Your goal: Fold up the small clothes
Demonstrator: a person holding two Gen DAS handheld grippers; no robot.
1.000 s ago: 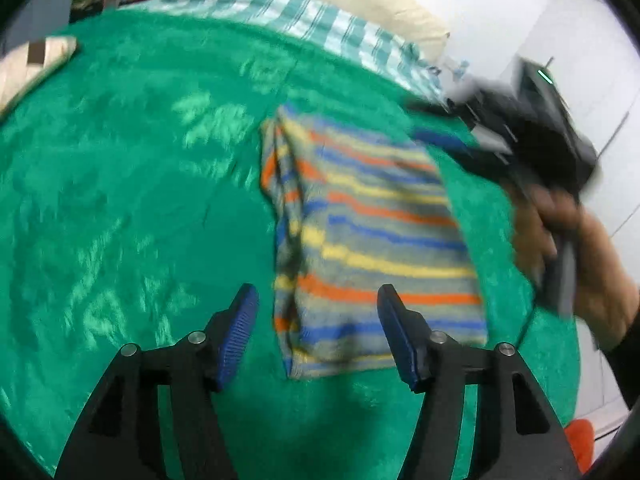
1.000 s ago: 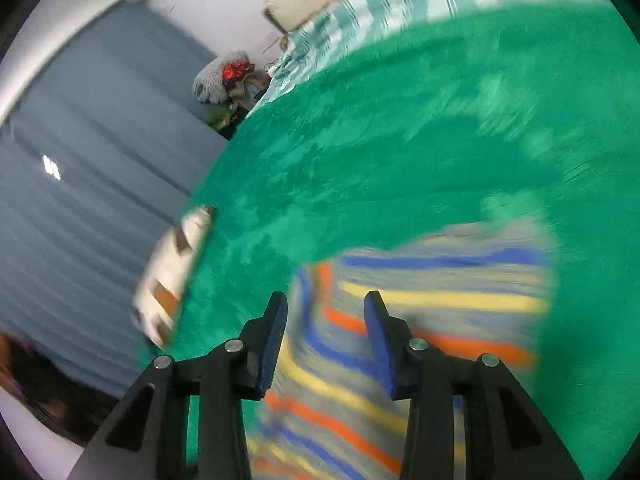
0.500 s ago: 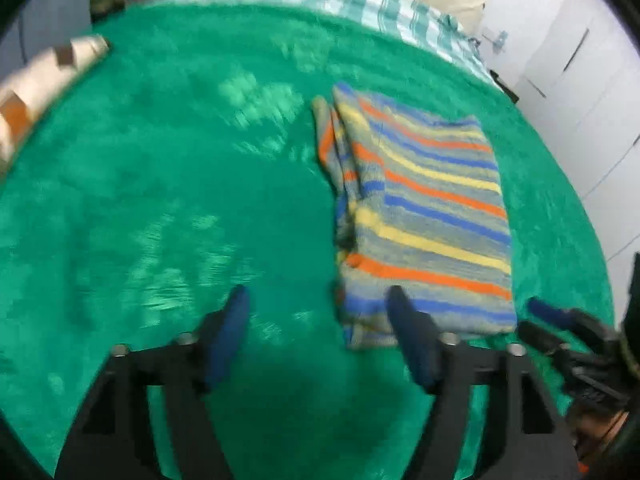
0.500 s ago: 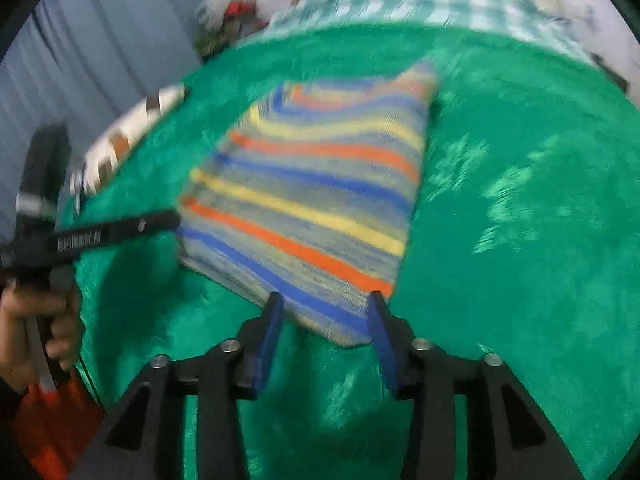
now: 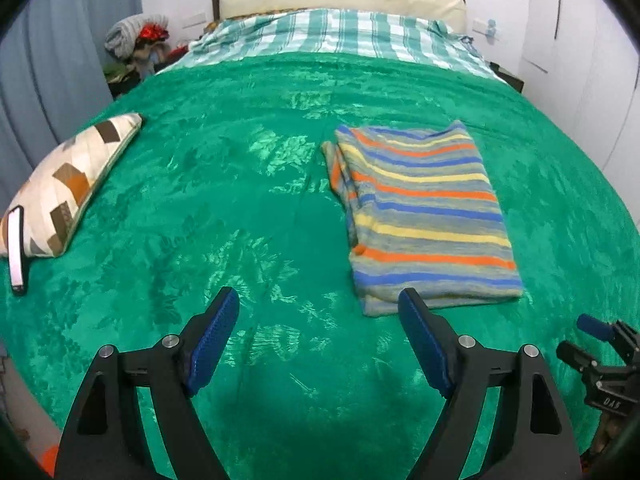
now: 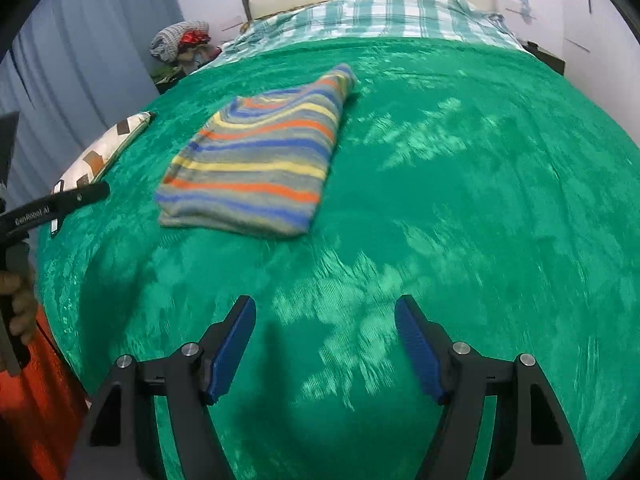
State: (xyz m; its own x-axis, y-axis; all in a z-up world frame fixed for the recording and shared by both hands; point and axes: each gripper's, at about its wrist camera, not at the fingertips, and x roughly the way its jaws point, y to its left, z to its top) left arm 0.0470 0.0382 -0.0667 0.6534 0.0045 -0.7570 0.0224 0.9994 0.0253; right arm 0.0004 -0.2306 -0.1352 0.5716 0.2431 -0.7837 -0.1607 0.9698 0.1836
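The striped knit garment (image 5: 424, 216), grey with orange, yellow and blue bands, lies folded into a neat rectangle on the green plush bedspread (image 5: 240, 200), and nothing touches it now. A moment ago the right tongs (image 6: 324, 344) were right over its near edge and the left tongs (image 5: 320, 336) straddled its corner; both have pulled back toward the foot of the bed, their jaws just opening as they went, with only bedspread between the blue pads. That reads as a release: this fold looks finished, and the piece is left to rest.

From the left tongs, standing wide and empty, the garment sits at about one o'clock, its near corner just beyond the right-hand pad. From the right tongs, also wide and empty, it lies well apart at about eleven o'clock. A patterned cream-and-brown cushion (image 5: 68, 184) rests farther out at ten o'clock of the left tongs.
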